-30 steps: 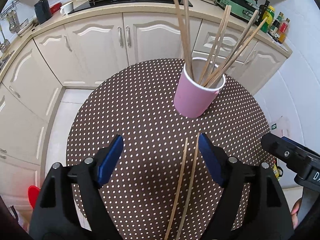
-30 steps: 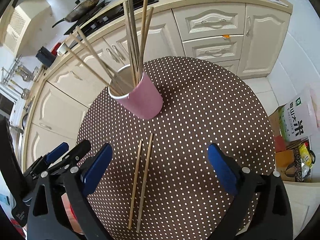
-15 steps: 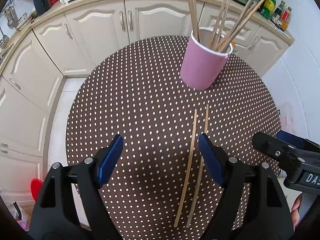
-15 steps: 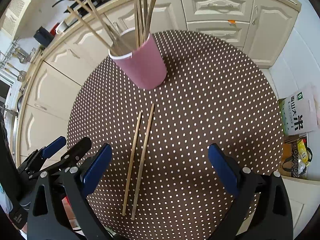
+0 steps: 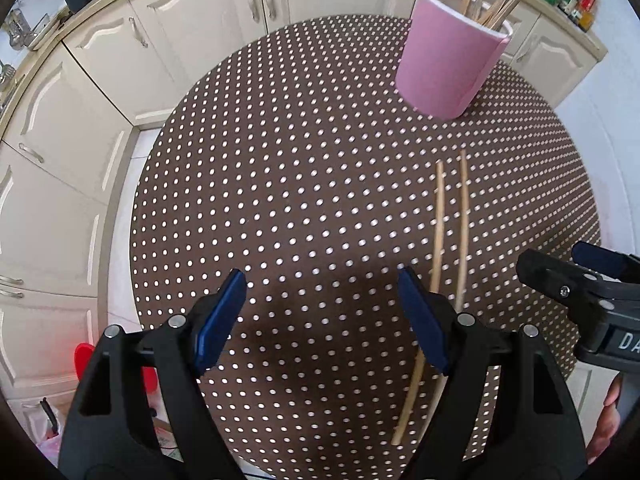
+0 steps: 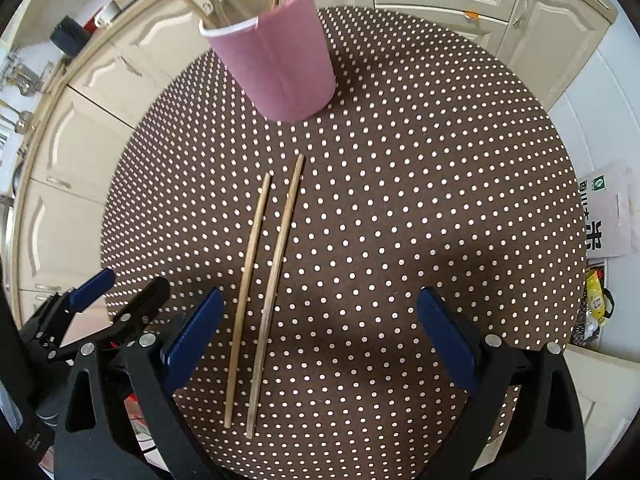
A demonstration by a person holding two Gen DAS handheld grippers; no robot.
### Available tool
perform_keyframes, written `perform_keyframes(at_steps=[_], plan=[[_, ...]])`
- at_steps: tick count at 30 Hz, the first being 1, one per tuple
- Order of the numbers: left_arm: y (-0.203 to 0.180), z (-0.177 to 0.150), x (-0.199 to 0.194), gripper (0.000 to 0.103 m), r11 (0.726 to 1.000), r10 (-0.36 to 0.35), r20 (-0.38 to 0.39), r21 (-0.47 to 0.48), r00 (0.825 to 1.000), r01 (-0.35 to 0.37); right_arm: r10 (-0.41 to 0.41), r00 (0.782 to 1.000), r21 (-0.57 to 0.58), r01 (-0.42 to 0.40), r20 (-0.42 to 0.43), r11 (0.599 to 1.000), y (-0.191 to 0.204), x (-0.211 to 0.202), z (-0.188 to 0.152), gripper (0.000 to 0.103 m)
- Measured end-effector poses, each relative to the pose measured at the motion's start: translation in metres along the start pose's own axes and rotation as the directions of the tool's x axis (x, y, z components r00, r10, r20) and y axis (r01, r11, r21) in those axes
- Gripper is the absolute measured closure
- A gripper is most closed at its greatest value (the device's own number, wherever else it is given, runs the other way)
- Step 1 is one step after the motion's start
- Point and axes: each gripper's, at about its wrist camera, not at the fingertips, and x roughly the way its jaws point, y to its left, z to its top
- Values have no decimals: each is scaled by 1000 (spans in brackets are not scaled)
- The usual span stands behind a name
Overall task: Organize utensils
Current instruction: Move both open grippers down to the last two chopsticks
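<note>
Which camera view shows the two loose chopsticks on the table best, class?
The right wrist view: both chopsticks lie uncovered from tip to end on the dotted table, between the open fingers. In the left wrist view the chopsticks are partly hidden behind the left hand-held gripper, whose right finger crosses them.

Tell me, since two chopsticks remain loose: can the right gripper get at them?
Probably yes: the right gripper is open, and the two chopsticks lie bare on the table, nothing covering them.
</note>
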Motion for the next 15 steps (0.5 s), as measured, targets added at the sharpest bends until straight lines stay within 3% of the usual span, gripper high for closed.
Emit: perform_keyframes(at_steps=[8, 10, 15], plan=[[14, 0, 13, 26, 1000, 3, -36, -15, 999, -3, -69, 996, -31, 68, -48, 997, 15, 28, 0, 10], [19, 1, 17, 26, 1000, 6, -40, -17, 999, -7, -53, 995, -54, 49, -84, 997, 19, 34, -1, 18], [27, 6, 26, 26, 1000, 1, -56, -19, 998, -2, -98, 989, -63, 92, -109, 994, 24, 47, -2, 31]])
